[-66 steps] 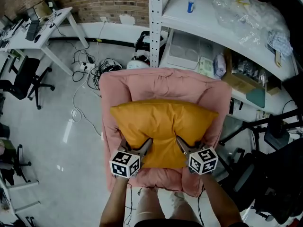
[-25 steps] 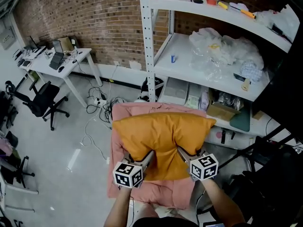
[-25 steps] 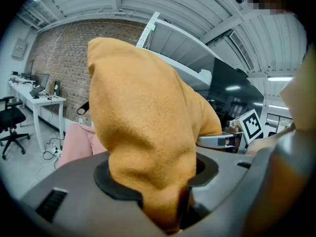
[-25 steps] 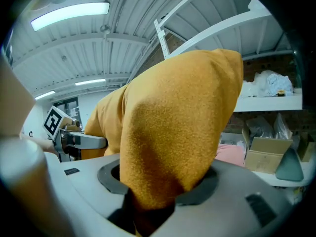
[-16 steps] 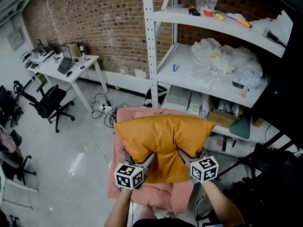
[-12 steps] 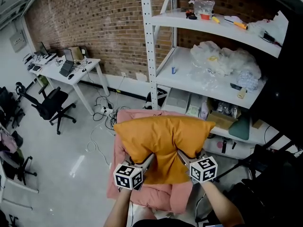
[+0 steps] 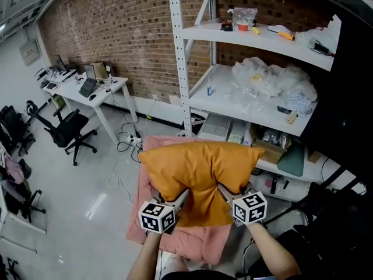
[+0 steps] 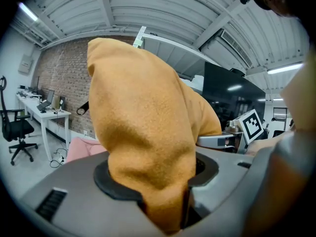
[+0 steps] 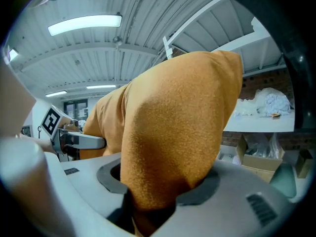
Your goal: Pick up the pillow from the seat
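Observation:
An orange pillow (image 7: 201, 174) hangs in the air above the pink cushioned seat (image 7: 180, 238). My left gripper (image 7: 182, 195) is shut on the pillow's near left edge, and my right gripper (image 7: 222, 192) is shut on its near right edge. In the left gripper view the orange pillow (image 8: 148, 147) bulges out from between the jaws and fills the middle. The right gripper view shows the same pillow (image 9: 173, 147) pinched between its jaws, with the other gripper off to the left. The fingertips of both grippers are buried in the fabric.
A white metal shelf rack (image 7: 245, 92) stands right behind the seat, holding plastic bags, tools and boxes. Its upright post (image 7: 182, 57) rises just beyond the pillow. A white desk (image 7: 87, 92) and black office chairs (image 7: 67, 133) are at the left, with cables on the floor.
Both grippers have risen with the pillow between them. The pillow now hangs farther above the pink seat, and more of the shelves and brick wall shows.

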`<state>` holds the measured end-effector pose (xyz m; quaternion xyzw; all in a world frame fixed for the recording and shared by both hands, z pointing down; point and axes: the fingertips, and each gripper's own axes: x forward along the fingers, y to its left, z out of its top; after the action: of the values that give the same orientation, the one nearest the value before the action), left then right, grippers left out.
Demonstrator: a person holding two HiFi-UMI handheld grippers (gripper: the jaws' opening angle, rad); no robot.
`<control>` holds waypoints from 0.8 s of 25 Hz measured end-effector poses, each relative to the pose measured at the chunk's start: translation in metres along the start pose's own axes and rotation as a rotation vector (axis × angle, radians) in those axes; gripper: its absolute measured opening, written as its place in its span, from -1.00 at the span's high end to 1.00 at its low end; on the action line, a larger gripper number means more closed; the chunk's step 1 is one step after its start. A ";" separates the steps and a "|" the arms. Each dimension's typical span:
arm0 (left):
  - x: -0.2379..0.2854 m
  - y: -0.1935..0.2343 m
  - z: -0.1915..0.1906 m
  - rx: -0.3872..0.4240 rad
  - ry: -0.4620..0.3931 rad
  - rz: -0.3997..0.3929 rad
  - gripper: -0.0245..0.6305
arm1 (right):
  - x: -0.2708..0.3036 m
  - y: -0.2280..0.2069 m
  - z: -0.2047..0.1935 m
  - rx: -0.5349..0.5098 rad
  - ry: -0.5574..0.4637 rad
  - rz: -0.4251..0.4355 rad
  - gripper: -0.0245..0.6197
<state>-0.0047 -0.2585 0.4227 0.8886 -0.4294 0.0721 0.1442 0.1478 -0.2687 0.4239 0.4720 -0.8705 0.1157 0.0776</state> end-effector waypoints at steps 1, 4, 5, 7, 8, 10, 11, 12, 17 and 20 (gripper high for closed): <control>-0.002 -0.003 0.000 0.000 -0.002 0.005 0.20 | -0.003 0.000 0.001 -0.002 -0.002 0.005 0.21; -0.008 -0.011 0.001 0.001 -0.008 0.023 0.19 | -0.009 0.001 0.002 -0.006 -0.003 0.023 0.21; -0.010 -0.013 0.001 0.000 -0.008 0.028 0.19 | -0.011 0.002 0.002 -0.007 -0.002 0.028 0.20; -0.015 -0.015 0.000 -0.003 -0.008 0.038 0.19 | -0.014 0.005 0.002 -0.007 -0.003 0.038 0.20; -0.017 -0.015 0.000 -0.003 -0.008 0.043 0.19 | -0.015 0.007 0.002 -0.006 -0.005 0.043 0.20; -0.020 -0.016 0.002 0.001 -0.011 0.049 0.18 | -0.016 0.009 0.003 -0.007 -0.009 0.048 0.19; -0.021 -0.017 0.004 0.003 -0.014 0.051 0.18 | -0.017 0.009 0.005 -0.008 -0.012 0.049 0.19; -0.021 -0.017 0.006 0.006 -0.016 0.053 0.18 | -0.017 0.009 0.006 -0.010 -0.016 0.049 0.19; -0.026 -0.020 0.010 0.015 -0.023 0.050 0.18 | -0.022 0.013 0.011 -0.012 -0.029 0.045 0.19; -0.032 -0.021 0.011 0.020 -0.027 0.045 0.18 | -0.026 0.019 0.013 -0.013 -0.035 0.037 0.19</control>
<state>-0.0084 -0.2256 0.4000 0.8809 -0.4506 0.0674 0.1278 0.1454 -0.2415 0.4028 0.4573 -0.8810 0.1035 0.0634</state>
